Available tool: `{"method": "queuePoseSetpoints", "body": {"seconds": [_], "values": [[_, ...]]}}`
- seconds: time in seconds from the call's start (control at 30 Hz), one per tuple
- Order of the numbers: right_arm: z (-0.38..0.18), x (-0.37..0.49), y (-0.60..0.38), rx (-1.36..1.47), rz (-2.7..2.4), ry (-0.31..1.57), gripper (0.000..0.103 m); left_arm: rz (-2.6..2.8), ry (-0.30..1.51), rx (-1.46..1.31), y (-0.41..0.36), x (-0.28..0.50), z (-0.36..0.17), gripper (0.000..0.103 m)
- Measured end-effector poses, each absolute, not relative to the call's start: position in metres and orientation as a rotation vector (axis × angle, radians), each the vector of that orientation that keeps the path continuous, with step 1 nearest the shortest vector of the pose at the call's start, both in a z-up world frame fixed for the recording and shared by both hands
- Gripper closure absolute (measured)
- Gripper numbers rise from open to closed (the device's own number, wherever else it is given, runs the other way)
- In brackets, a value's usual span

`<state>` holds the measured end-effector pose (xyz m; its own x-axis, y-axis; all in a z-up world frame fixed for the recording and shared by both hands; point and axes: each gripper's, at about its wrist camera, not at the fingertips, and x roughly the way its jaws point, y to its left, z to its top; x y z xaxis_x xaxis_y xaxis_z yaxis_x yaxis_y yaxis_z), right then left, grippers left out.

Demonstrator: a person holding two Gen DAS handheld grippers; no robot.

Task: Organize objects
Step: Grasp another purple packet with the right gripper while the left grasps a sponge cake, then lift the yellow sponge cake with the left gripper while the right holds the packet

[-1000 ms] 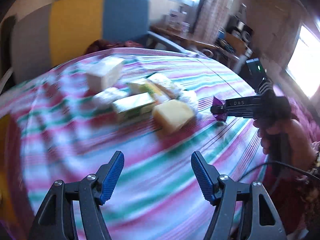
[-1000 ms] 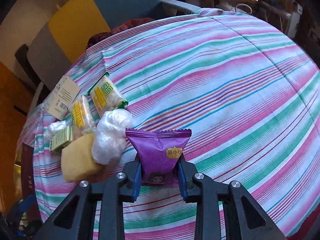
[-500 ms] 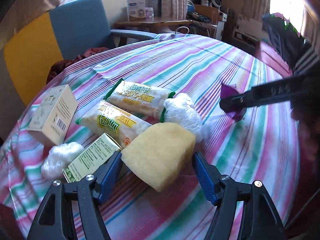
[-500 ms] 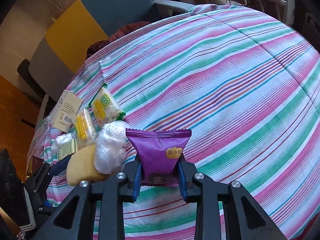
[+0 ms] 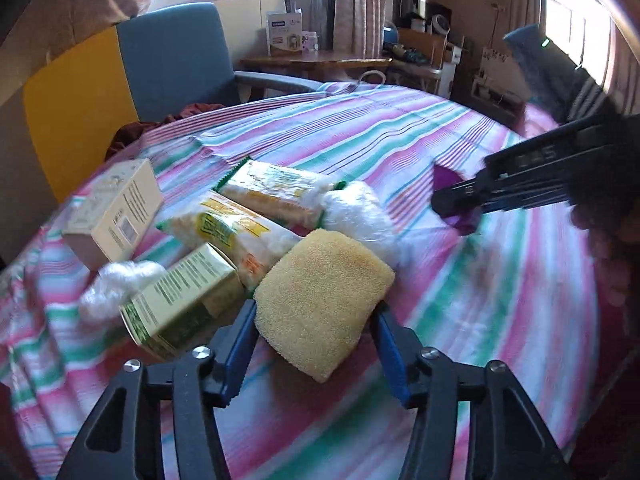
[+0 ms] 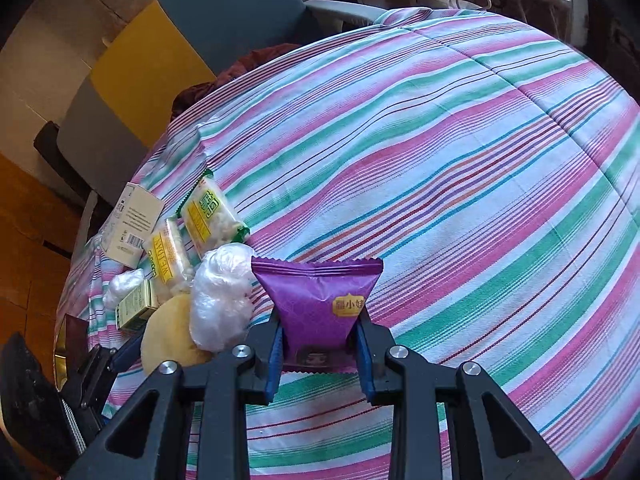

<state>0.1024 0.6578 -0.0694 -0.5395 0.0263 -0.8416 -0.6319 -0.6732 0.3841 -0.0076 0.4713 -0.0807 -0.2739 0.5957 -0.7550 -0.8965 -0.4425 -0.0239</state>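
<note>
Right tongs (image 6: 320, 354) pinch purple packet (image 6: 318, 304); packet mostly hidden in left view. Left tongs (image 5: 314, 344) closing around yellow sponge (image 5: 322, 300), blue pads at its sides. Sponge lies on striped cloth of worktop (image 6: 460, 184), at near end of packet cluster. Chair (image 5: 168, 56), window behind.

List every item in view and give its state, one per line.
left hand-held gripper: closing around the sponge
yellow sponge: between the blue pads, lying on the cloth
right hand-held gripper: shut on the purple packet
purple packet: held upright, sealed
green box: lying on its side
white box: tilted, closed
two snack packets: sealed, side by side
</note>
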Motion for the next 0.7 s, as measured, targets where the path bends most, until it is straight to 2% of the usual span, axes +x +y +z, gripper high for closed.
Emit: {"method": "queuePoseSetpoints", "body": {"seconds": [0.2, 0.37, 0.5, 0.7], "values": [[-0.068, 0.103, 0.659, -1.201, 2.243, 0.981, 0.073, 1.895, 0.491, -0.899, 0.453, 0.010, -0.079, 0.047], [-0.067, 0.102, 0.658, -1.204, 2.249, 0.973, 0.073, 1.924, 0.552, -0.890, 0.448, 0.021, -0.082, 0.045], [-0.068, 0.101, 0.658, -1.201, 2.247, 0.976, 0.073, 1.926, 0.627, -0.889, 0.456, 0.021, -0.086, 0.041], [-0.069, 0.100, 0.658, -1.197, 2.242, 0.982, 0.072, 1.899, 0.588, -0.872, 0.465, 0.013, -0.078, 0.035]]}}
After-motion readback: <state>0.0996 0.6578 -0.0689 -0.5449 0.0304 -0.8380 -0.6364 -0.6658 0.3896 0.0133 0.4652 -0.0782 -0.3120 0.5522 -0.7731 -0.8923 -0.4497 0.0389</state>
